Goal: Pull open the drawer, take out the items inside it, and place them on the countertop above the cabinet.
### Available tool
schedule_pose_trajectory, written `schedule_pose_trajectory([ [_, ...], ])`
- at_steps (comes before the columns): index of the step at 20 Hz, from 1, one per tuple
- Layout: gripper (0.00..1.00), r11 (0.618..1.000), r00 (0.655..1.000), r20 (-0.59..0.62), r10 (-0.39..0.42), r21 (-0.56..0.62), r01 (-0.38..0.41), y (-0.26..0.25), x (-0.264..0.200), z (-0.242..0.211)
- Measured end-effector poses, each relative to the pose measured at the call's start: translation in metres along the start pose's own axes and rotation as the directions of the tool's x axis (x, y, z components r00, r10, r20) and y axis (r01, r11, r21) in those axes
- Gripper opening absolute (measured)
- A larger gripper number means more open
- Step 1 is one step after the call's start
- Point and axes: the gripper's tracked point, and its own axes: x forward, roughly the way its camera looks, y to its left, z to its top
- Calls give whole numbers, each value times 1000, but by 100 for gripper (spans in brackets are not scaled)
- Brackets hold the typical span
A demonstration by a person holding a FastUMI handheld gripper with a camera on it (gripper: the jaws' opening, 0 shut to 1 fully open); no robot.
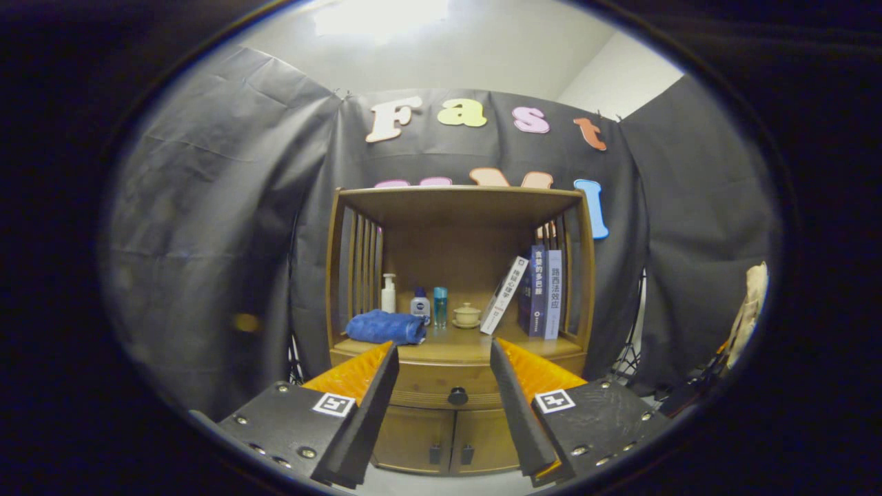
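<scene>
Two fingers of my hand-held gripper (444, 365) were spread wide with nothing between them, framing the drawer (441, 386) from well back. The drawer was shut, its dark knob (457, 396) centred, right under the bench (455, 348). On the bench above the drawer sat a blue towel (386, 326), bottles and books (541, 293).

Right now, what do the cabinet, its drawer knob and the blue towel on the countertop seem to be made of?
Cabinet: apparently wood, honey-brown with a satin sheen and faint grain. Drawer knob, beyond the open fingers: dark and round, perhaps metal or plastic; too small to tell. Blue towel: soft plush cloth, matte and folded.
</scene>
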Motion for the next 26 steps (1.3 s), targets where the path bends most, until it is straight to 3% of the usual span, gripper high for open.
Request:
schedule_pose_trajectory([
  [7, 80, 1000, 1000, 5, -19, 8, 19, -7, 1, 0],
  [12, 80, 991, 989, -62, -135, -18, 135, -30, 17, -34],
  [21, 80, 993, 979, -203, -28, 103, 50, -8, 94, -131],
  [26, 81, 988, 954, -297, -44, 128, 85, -16, 145, -191],
])
